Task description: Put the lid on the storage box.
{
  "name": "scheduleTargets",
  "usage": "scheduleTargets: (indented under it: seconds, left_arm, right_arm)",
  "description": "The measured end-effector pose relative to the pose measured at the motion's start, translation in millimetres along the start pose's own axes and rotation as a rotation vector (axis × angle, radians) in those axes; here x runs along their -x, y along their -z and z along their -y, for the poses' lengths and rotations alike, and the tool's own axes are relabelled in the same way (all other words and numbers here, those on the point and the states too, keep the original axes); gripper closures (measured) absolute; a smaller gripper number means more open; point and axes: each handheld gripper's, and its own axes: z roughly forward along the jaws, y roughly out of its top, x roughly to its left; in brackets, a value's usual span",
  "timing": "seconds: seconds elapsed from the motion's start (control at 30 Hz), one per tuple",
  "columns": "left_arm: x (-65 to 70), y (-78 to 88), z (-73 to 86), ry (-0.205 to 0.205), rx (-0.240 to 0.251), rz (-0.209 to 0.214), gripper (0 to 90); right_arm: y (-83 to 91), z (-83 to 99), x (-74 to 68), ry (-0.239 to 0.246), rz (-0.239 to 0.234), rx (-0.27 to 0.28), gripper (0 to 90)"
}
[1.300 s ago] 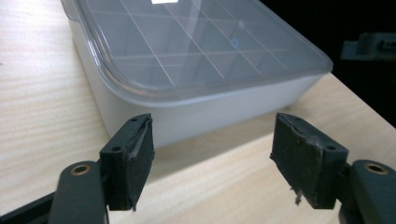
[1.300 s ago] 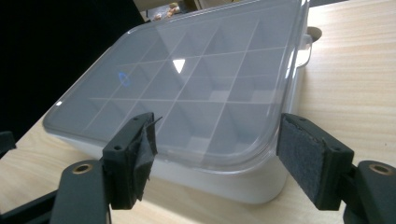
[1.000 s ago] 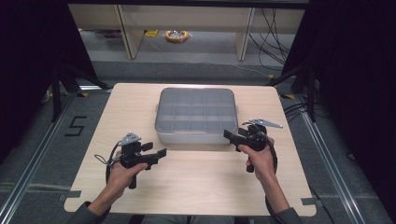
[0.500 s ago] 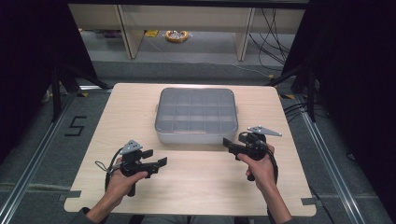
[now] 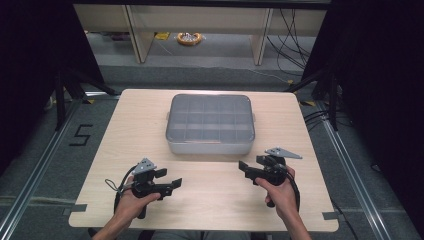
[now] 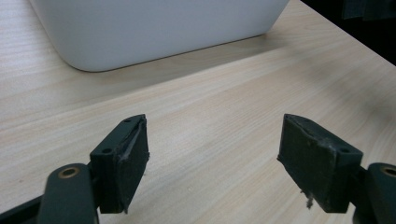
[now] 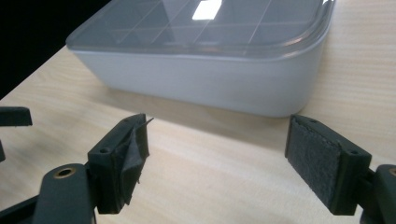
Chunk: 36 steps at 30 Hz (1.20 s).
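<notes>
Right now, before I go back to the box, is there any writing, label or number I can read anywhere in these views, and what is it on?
"5": black mark on the grey floor, left of the table.
Box: no label or print can be seen on its lid or white wall.
Tongs, both pairs: no readable marking.
Yellow thing on the far floor: too small to read.

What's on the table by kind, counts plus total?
Lidded compartment box: 1
Handheld grippers: 2, left gripper and right gripper, each with jaws apart and nothing between them
Total: 3
</notes>
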Motion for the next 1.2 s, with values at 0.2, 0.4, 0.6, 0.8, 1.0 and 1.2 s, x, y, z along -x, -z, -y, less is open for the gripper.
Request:
scheduleTargets:
  seconds: [0.2,0.4,0.6,0.8,1.0,1.2]
  left_arm:
    - [5.7,3.9,4.7,-0.020,-0.014,0.023,23.8]
    - [10.8,4.8,11.2,-0.036,-0.028,0.047,23.3]
    - [17.6,5.6,15.6,-0.059,-0.057,0.090,20.8]
    - [21.9,7.2,19.7,-0.074,-0.073,0.106,14.7]
    - [26.2,10.9,23.0,-0.098,-0.067,0.108,14.8]
    - [31.8,14.5,28.0,-0.116,-0.101,0.109,14.9]
  right_arm:
    - [3.3,11.1,-5.2,0.006,-0.019,-0.008,21.4]
    - [9.0,21.1,-8.8,0.009,-0.020,-0.024,16.2]
    - [14.1,31.4,-12.7,0.027,-0.021,-0.032,16.1]
    - [14.3,44.8,-15.5,0.028,-0.039,-0.055,16.2]
    - [16.2,53.8,-18.8,0.017,-0.059,-0.073,16.2]
    - [21.0,63.1,-24.9,0.024,-0.083,-0.105,16.2]
